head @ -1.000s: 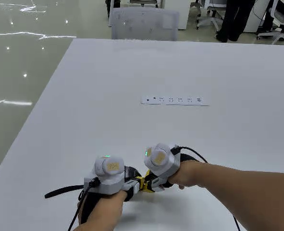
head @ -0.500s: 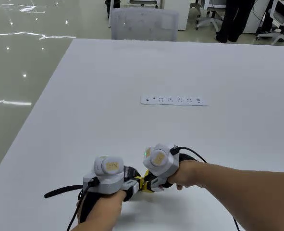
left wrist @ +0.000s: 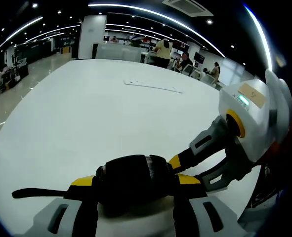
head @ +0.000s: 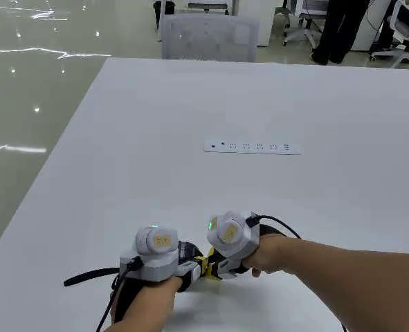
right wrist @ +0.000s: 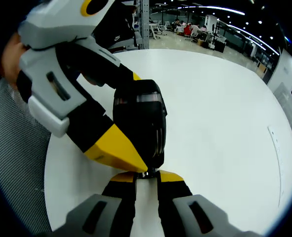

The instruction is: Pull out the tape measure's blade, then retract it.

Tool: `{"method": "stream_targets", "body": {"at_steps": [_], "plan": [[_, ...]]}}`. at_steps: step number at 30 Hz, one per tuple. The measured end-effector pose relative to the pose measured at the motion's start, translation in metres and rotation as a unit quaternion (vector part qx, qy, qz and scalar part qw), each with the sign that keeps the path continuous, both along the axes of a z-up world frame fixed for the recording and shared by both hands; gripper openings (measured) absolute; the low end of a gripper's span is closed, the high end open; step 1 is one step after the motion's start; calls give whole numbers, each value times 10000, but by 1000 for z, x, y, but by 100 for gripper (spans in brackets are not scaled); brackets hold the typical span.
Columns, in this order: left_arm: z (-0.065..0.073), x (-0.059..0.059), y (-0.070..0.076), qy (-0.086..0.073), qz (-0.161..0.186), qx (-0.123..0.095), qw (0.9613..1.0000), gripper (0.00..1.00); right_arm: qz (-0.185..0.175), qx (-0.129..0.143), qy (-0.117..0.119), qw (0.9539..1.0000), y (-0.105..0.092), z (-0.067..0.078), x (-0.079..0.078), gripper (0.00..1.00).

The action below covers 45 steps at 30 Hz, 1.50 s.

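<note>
My left gripper (left wrist: pixel 134 183) is clamped on the tape measure (left wrist: pixel 131 170). Its two yellow-tipped jaws press the black case from both sides, with the case seated between them.

My right gripper (right wrist: pixel 146 177) meets the case from 3 o'clock. Its jaws stand narrow, almost together, pinched on the blade hook (right wrist: pixel 146 173) at the 6 o'clock edge of the case. The jaw tips sit right against the case. The hook is small, and I cannot tell how much of it is gripped.

In the head view, both grippers work tip to tip at the 6 o'clock end of the white table (head: pixel 156 138). A black strap (head: pixel 86 275) lies flat on the table, running toward 9 o'clock from the left gripper. A white power strip (head: pixel 252 146) lies at 12 o'clock, well apart. A grey chair (head: pixel 207 34) stands at the far 12 o'clock edge.
</note>
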<state>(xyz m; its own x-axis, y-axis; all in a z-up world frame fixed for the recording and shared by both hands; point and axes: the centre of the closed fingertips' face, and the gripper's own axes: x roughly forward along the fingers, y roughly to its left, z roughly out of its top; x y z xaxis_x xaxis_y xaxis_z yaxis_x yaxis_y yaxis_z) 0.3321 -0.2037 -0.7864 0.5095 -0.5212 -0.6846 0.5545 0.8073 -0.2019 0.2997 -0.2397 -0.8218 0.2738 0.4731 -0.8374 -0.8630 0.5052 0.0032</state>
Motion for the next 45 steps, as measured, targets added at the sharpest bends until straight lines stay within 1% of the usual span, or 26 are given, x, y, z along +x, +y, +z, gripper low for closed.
{"method": "stream_targets", "body": {"at_steps": [3, 7, 11, 14, 15, 17, 18, 21, 22, 23, 24, 25, 26, 28, 29, 30, 31, 32, 33, 35, 37, 39, 40, 42, 44, 45], "plan": [[0, 0, 0, 11, -30, 7, 10000, 58, 67, -9, -60, 10000, 0, -1, 0, 15], [0, 0, 0, 23, -50, -9, 10000, 59, 17, -18, -53, 10000, 1, 0, 0, 15], [0, 0, 0, -33, -107, -126, 9999, 59, -40, -34, -42, 10000, 1, 0, 0, 15], [1, -1, 1, 42, -227, -170, 9996, 59, -147, -65, -51, 9999, -1, 0, 1, 16], [3, -1, 1, 23, -295, -193, 9994, 59, -227, -83, -71, 9997, -2, 0, 3, 18], [6, 1, 3, -142, -481, -181, 9986, 60, -347, -72, -107, 9993, -6, 1, 3, 21], [6, 1, 6, -115, -481, -191, 9986, 61, -373, -52, -113, 9992, -8, 2, 1, 22], [7, 0, 11, 138, -513, -450, 9976, 63, -491, -43, -61, 9988, -16, 2, -5, 27], [7, 2, 16, 147, -549, -463, 9973, 63, -544, -67, -49, 9985, -20, 3, -7, 28], [10, 4, 18, 52, -584, -511, 9970, 66, -575, -76, -45, 9983, -22, 4, -9, 29], [12, 9, 23, -94, -597, -510, 9969, 70, -654, -57, -50, 9978, -26, 7, -10, 31], [12, 9, 26, -74, -621, -534, 9966, 76, -712, -19, -79, 9974, -27, 10, -10, 33], [14, 9, 28, -63, -653, -569, 9962, 79, -786, 17, -92, 9969, -29, 13, -11, 34], [22, 8, 27, -120, -868, -885, 9922, 86, -867, 77, -125, 9961, -33, 18, -13, 37], [22, 4, 32, -16, -959, -845, 9918, 87, -884, 111, -156, 9959, -35, 21, -16, 39], [25, 4, 33, -61, -1042, -882, 9906, 87, -889, 105, -172, 9958, -37, 23, -19, 41], [28, 6, 35, -206, -1079, -922, 9897, 91, -910, 200, -228, 9954, -36, 28, -21, 44], [35, 9, 37, -421, -1213, -970, 9870, 97, -1025, 380, -271, 9936, -35, 33, -24, 48], [37, 8, 40, -468, -1275, -922, 9864, 100, -1082, 390, -278, 9930, -39, 35, -27, 53], [41, 6, 49, -690, -1530, -759, 9829, 100, -1176, 493, -411, 9910, -46, 42, -35, 56], [43, -1, 56, -817, -1755, -582, 9794, 100, -1319, 528, -498, 9886, -56, 45, -42, 59], [38, -7, 66, -761, -1923, -372, 9777, 100, -1500, 637, -586, 9849, -64, 52, -49, 60], [41, -8, 66, -825, -1939, -415, 9767, 100, -1584, 691, -614, 9830, -68, 54, -51, 60], [45, -9, 72, -847, -1923, -455, 9766, 100, -1769, 767, -687, 9788, -79, 58, -56, 62], [51, -9, 75, -834, -1879, -572, 9770, 100, -1943, 852, -773, 9742, -88, 64, -63, 63], [53, -10, 76, -850, -1874, -577, 9769, 100, -1988, 864, -797, 9730, -92, 65, -66, 64]]}}
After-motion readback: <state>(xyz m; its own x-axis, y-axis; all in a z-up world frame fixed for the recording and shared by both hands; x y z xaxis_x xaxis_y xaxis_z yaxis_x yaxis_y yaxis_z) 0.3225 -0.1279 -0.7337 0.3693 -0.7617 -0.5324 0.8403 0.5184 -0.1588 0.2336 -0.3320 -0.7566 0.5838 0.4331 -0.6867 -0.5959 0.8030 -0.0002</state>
